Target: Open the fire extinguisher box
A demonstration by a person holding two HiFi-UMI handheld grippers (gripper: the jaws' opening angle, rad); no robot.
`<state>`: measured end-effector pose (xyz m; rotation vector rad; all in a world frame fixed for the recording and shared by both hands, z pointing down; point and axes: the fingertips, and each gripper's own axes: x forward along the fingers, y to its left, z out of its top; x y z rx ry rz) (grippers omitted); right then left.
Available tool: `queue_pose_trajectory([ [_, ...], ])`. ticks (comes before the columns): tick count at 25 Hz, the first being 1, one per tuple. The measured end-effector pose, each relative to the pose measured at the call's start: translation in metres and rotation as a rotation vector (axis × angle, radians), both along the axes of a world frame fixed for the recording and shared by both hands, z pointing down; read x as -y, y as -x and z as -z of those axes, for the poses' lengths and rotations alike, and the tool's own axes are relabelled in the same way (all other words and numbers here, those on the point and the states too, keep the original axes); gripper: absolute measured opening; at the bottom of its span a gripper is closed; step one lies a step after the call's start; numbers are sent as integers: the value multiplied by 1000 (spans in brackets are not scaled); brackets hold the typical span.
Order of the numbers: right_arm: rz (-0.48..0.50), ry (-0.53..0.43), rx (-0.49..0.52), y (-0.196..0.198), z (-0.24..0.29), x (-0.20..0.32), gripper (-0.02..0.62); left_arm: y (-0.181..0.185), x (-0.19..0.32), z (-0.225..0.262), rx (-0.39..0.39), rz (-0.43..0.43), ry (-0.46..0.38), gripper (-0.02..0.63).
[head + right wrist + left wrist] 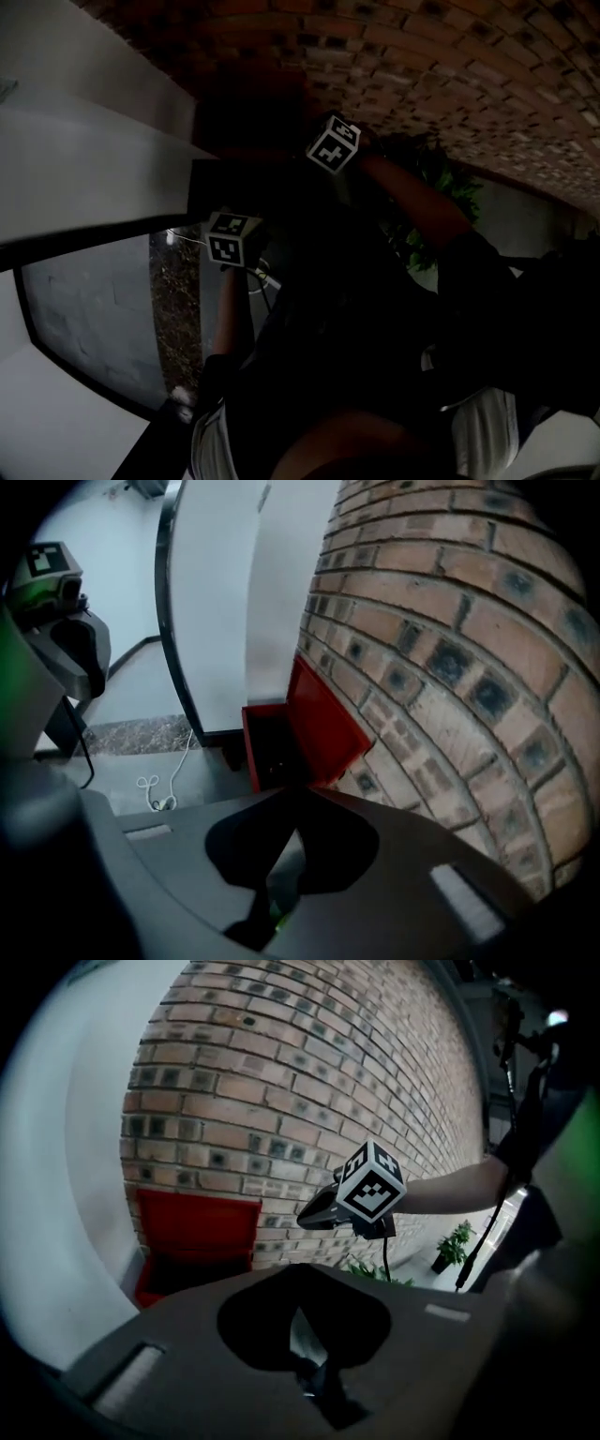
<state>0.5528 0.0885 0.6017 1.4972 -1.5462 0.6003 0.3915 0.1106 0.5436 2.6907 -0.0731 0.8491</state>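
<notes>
The red fire extinguisher box (192, 1262) stands at the foot of a brick wall (281, 1082). Its lid (199, 1224) is swung up against the bricks and the inside is dark. The right gripper view shows the same open box (267, 752), with its lid (323, 728) leaning on the wall. Both grippers are held in the air, away from the box. My right gripper (307, 1215) hangs to the right of the box, shut and empty, under its marker cube (372, 1180). My left gripper (300, 1372) shows only dark jaws behind its housing. The head view is dark, with only the two marker cubes (334, 145) (228, 236) plain.
A white panel (225, 592) runs beside the box on its left. A white cable (155, 785) lies coiled on the grey floor near a strip of speckled stone (131, 733). Potted plants (455, 1241) stand further along the wall. A person's dark sleeves fill the head view.
</notes>
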Motion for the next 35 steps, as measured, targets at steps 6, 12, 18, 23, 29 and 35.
queue_pose_trajectory([
  [6, -57, 27, 127, -10, -9, -52, 2, -21, -29, 20, -9, -34, -17, 0],
  [12, -30, 62, 161, -15, -14, -100, 2, -34, -79, 25, -22, -23, 32, 0],
  [18, 18, 64, 172, -13, -18, -127, 2, -38, -117, 26, -12, 0, 33, 0],
  [23, 132, 94, 297, 18, -22, -132, 2, -35, -119, 29, 22, 77, -43, 0],
  [29, 213, 66, 326, 50, -16, -105, 2, 2, -77, 35, 57, 166, -120, 0],
  [35, 275, 104, 280, 74, -27, -71, 2, 43, -48, 29, 41, 267, -84, 0],
])
